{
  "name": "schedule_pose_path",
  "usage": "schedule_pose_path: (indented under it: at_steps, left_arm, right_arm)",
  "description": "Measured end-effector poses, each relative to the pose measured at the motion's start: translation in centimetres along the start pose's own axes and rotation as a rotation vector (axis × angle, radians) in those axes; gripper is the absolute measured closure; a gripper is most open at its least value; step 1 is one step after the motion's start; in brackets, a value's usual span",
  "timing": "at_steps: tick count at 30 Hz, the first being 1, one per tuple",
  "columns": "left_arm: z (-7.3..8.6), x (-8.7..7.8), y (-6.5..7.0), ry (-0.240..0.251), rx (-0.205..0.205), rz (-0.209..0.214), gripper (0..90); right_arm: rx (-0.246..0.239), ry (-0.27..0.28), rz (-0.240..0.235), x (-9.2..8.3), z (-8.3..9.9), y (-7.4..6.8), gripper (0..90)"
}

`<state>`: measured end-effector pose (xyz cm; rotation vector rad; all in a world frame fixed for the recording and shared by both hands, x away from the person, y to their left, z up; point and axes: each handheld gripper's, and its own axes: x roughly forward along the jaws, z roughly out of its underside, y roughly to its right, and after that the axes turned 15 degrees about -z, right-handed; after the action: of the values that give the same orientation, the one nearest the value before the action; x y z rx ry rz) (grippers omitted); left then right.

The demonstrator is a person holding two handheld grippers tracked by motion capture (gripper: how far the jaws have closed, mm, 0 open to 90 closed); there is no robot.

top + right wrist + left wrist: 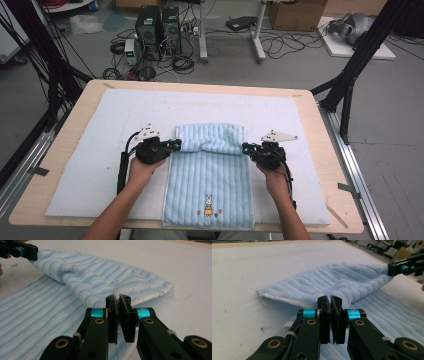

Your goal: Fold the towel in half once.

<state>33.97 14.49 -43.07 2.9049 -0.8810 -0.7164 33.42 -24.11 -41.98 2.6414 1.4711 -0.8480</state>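
Observation:
A light blue striped towel (209, 172) lies on a white mat (95, 150), with a small rabbit picture (208, 204) near its front edge. Its far part is folded over towards me and forms a raised flap (212, 137). My left gripper (176, 145) is shut on the flap's left corner, and my right gripper (246, 148) is shut on its right corner. In the left gripper view the jaws (330, 305) stand pressed together at the towel (332, 282), and the right gripper (398, 268) pinches the far corner. The right gripper view shows the same with its gripper (119, 303), the towel (100, 277) and the left gripper (26, 251).
The mat covers most of a wooden table (62, 150). Beyond the table's far edge the floor holds computer towers (160, 30), cables, a desk leg (259, 35) and a cardboard box (295, 15). Black frame posts (357, 65) stand at both sides.

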Motion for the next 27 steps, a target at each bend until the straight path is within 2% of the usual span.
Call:
schedule_pose_path:
  at_steps: [6, 10, 16, 21, 25, 27]
  left_arm:
    - [1.3, -0.9, -0.1, -0.012, -0.003, 0.015, 85.7]
    - [2.0, -1.6, -0.1, -0.024, -0.017, 0.028, 85.2]
    - [2.5, -2.2, 0.1, -0.051, -0.002, 0.040, 84.3]
    - [2.9, -3.1, 0.4, -0.058, 0.016, 0.040, 85.7]
    - [3.1, -3.8, 0.4, -0.073, 0.013, 0.052, 86.2]
    - [3.5, -4.0, 0.6, -0.094, 0.026, 0.058, 86.2]
  right_arm:
    - [0.013, -0.004, -0.028, -0.9, 0.9, -0.9, 84.8]
    - [0.012, -0.031, -0.037, -1.1, 1.4, -1.6, 84.8]
    - [0.008, -0.060, -0.052, -1.2, 2.0, -2.4, 84.8]
    - [0.003, -0.077, -0.046, -1.8, 2.4, -2.9, 85.0]
    - [0.025, -0.102, -0.046, -2.1, 2.9, -2.9, 85.2]
    - [0.029, -0.118, -0.045, -2.1, 3.1, -3.0, 85.2]
